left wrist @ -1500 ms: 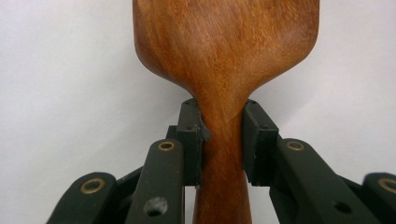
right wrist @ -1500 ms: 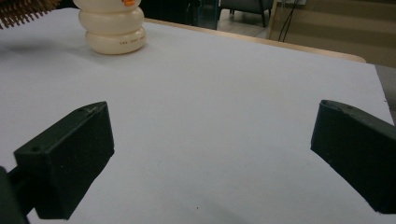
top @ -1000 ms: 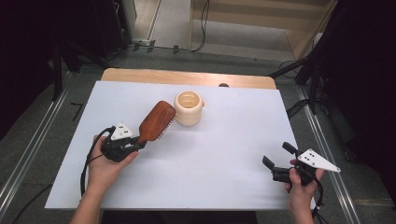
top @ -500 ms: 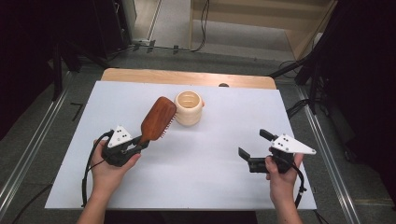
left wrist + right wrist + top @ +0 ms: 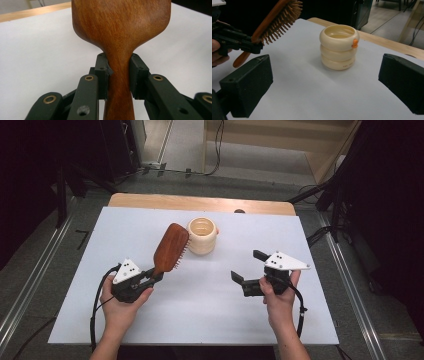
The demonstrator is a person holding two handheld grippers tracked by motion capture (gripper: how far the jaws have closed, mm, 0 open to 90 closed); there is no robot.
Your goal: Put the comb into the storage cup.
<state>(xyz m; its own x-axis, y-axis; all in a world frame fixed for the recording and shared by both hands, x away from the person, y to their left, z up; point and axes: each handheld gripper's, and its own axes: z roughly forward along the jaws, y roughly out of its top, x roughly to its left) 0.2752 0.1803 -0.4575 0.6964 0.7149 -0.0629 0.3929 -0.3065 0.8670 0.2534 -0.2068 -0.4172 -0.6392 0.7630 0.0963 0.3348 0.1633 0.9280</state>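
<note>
A brown wooden hairbrush (image 5: pixel 170 248) is lifted off the white table, its handle clamped in my left gripper (image 5: pixel 152 277). In the left gripper view the jaws press both sides of the brush neck (image 5: pixel 119 72). The right gripper view shows the hairbrush (image 5: pixel 275 18) with its bristles turned toward the cup. A cream ribbed cup (image 5: pixel 202 236) with a small orange tab stands upright just right of the brush head, and the cup (image 5: pixel 339 46) sits ahead of my right gripper (image 5: pixel 327 85). My right gripper (image 5: pixel 248 267) hovers open at mid-right, nothing between its jaws.
The white table top (image 5: pixel 300 245) ends in a wooden strip (image 5: pixel 200 202) at the far edge. Dark stands and cables crowd the floor beyond the table and at its right side.
My right gripper has moved from the table's right edge leftward and forward toward the cup. The left gripper has shifted slightly nearer with the hairbrush still held.
</note>
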